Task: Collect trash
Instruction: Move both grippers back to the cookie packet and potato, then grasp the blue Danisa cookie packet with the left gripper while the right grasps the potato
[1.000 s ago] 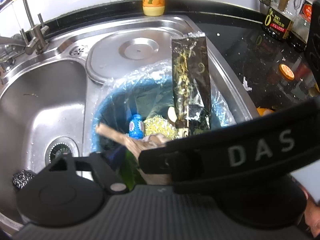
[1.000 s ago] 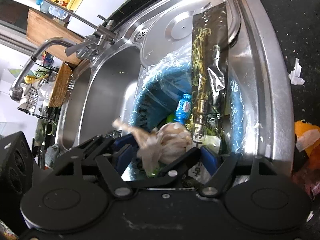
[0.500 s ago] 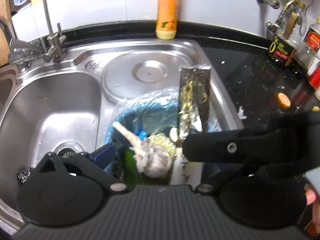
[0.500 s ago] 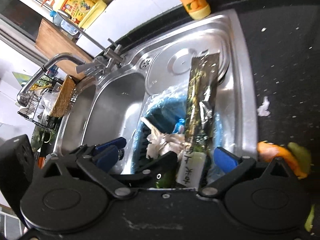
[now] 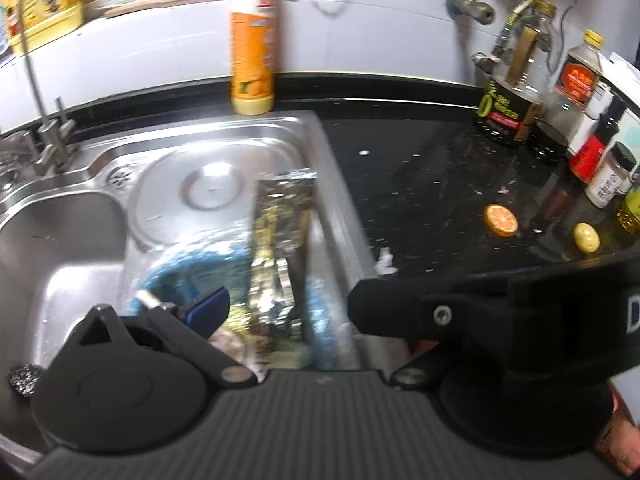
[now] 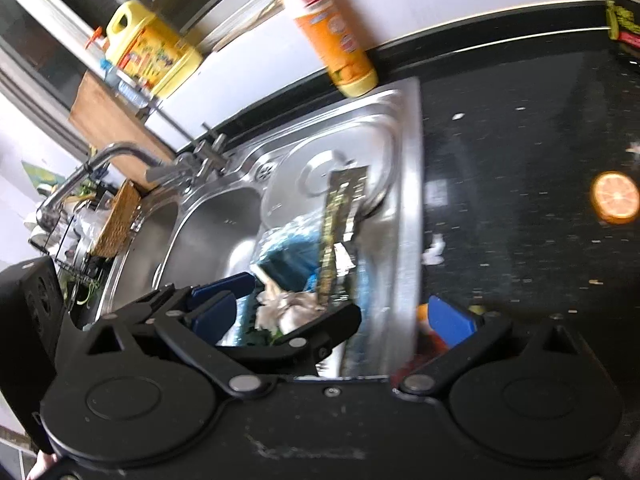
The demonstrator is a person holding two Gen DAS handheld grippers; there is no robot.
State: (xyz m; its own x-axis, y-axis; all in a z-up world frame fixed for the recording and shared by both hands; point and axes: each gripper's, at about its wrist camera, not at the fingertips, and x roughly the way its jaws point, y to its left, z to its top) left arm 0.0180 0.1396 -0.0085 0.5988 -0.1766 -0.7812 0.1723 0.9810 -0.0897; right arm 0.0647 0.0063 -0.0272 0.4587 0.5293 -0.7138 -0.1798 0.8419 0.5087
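Observation:
A blue bin (image 5: 188, 268) lined with clear plastic stands in the sink's right half. A long foil wrapper (image 5: 280, 236) sticks up out of the bin, and a garlic bulb (image 6: 288, 308) lies inside, by the wrapper (image 6: 340, 232). My left gripper (image 5: 296, 320) hangs open above the bin's near rim; its right finger is hidden behind the black body of the right gripper. My right gripper (image 6: 332, 320) is open too, over the bin (image 6: 288, 256) and the sink's edge, with nothing between its pads. On the black counter lie an orange slice (image 5: 501, 220) and a white scrap (image 5: 386, 264).
An orange bottle (image 5: 252, 40) stands behind the sink (image 5: 80, 264), with the tap (image 6: 100, 160) at the left. Bottles and jars (image 5: 580, 80) crowd the counter's far right. A steel scourer (image 5: 24, 376) lies in the basin. Orange peel (image 6: 424, 328) sits under my right finger.
Both grippers opened wide and rose back from the bin. The garlic bulb that was between the right fingers now lies in the bin. More of the counter shows.

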